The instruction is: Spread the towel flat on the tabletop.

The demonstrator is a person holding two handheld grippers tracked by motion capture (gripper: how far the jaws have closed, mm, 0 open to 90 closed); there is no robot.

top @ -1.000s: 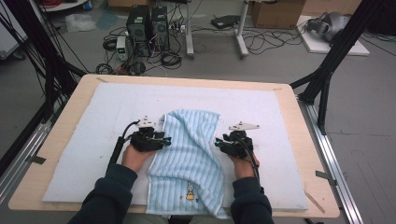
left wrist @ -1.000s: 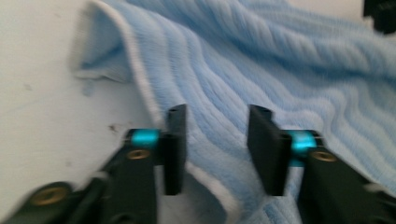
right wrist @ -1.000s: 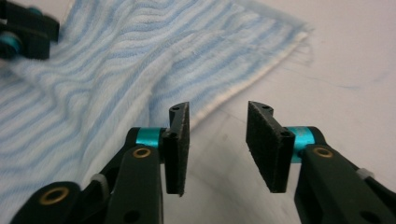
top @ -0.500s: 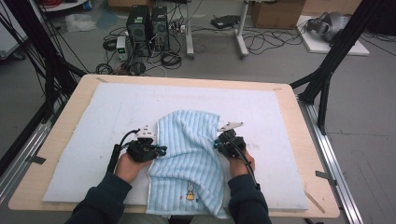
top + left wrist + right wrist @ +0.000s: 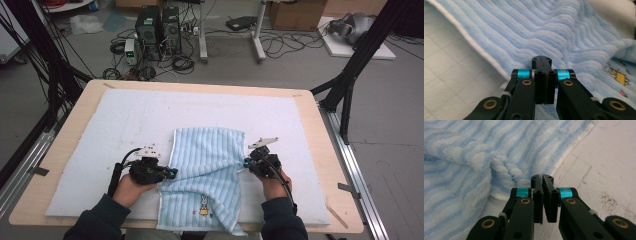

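Lying at six o'clock on the surface: striped blue towel. Pinching its nine o'clock edge: left claw, jaws pressed together. Pinching its three o'clock edge: right claw, likewise clamped.

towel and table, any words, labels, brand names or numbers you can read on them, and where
No readable text, number or brand anywhere.
The towel bears a small embroidered cartoon figure near its front hem: a picture, no letters.
In the left gripper view, small coloured marks on the towel: too blurred to read as letters.
The white mat and the table rim: no print.
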